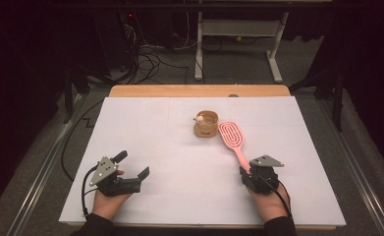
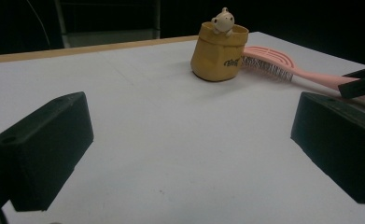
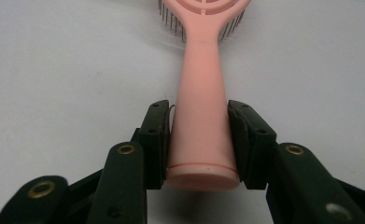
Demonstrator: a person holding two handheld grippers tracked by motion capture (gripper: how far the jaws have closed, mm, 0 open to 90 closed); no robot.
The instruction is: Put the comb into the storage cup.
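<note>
Right gripper (image 3: 201, 140) pinched pink brush (image 3: 203, 126) handle end, both jaws touching it. Left gripper (image 1: 130, 165) spread wide, holding nothing. White table (image 1: 170, 162) big, wooden edge behind. Brush head lay just beside yellow cup (image 2: 219, 55). Left gripper view showed small bear (image 2: 223, 21) on cup rim.

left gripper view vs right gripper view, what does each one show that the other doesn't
Left gripper view alone: the yellow bear cup standing by the brush head, the table's wooden far edge, and the left tool's jaws wide apart with nothing between them. Right gripper view alone: the right tool with both jaws pressed against the end of the handle, seen close up. Both share the pink hairbrush lying on the white table, bristles down.
</note>
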